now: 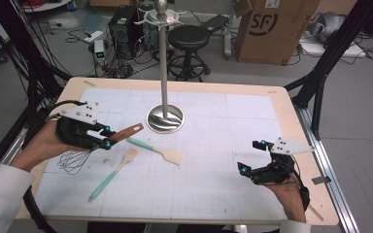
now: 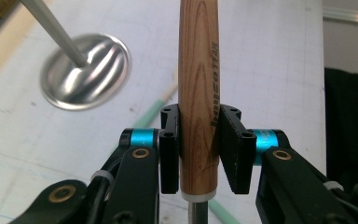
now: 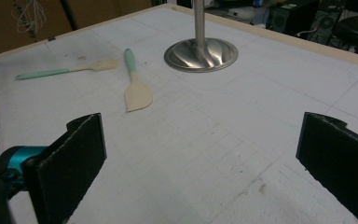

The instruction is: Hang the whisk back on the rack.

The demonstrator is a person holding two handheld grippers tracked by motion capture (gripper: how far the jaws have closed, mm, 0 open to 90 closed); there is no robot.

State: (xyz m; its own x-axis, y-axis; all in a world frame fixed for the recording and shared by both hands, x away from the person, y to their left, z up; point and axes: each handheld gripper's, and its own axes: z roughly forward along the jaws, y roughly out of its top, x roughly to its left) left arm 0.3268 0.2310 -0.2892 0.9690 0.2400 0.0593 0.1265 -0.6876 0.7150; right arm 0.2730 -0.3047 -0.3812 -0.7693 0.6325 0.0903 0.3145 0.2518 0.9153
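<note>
The whisk (image 1: 94, 145) is clamped by its wooden handle in the left gripper (image 1: 108, 137), above the left part of the counter (image 1: 272, 104). In the high view its wire loops hang low behind the gripper, toward the person's left hand (image 1: 41, 148), while the brown handle sticks out past the jaws toward the stand. The left gripper view gives what the high view cannot: both black pads press flat against the handle's sides just above its pale collar, and dark lettering runs along the wood grain.

Just beside the gripper, two spatulas lie on the white mat: one with a teal handle and a flat pale blade (image 1: 158, 150), the other a teal-handled slotted turner (image 1: 111, 174). In the high view they lie apart, their pale heads close to each other; the right gripper view shows them from the far side.

The steel stand (image 1: 164, 73) rises from a round base in the middle of the counter; its hooked top is seen in the high view, whereas the gripper views cut the pole off.

The right gripper (image 1: 251, 156) rests near the counter's right edge, jaws wide apart with nothing between them, as its own view shows plainly.
</note>
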